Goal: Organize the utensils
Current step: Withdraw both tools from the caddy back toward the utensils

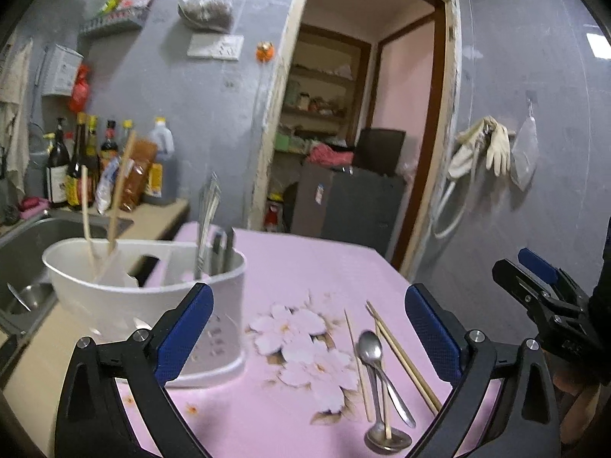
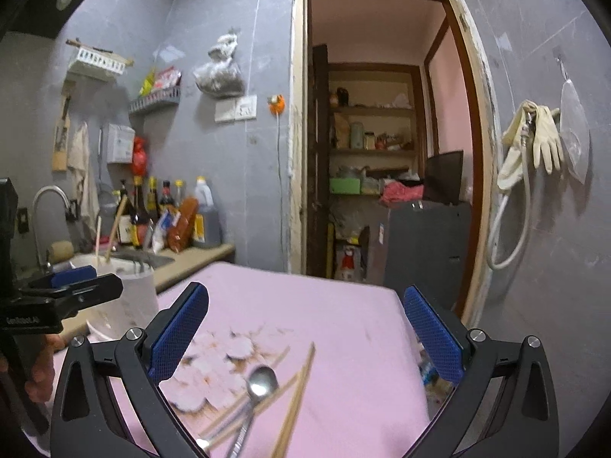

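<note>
Lying loose on the pink table (image 1: 305, 267) near its front edge are two steel spoons (image 1: 376, 366) and about four thin wooden chopsticks (image 1: 401, 351). They are looking light, stiff and slippery, best pinched mid-shaft. The white holder (image 1: 152, 305) is already keeping two chopsticks and some cutlery. The left gripper (image 1: 309, 339) and right gripper (image 2: 305, 339) are both hovering with fingers spread wide, empty.

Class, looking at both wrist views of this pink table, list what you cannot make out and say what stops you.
- Lower ends of the wooden chopsticks and steel spoons: right wrist view, motion blur and the bottom edge.
- Bottom of the white plastic utensil holder: left wrist view, its own wall and the open left gripper.
- Bottle labels by the sink: too small, blurred.
- Shelf contents beyond the doorway: too small.
</note>
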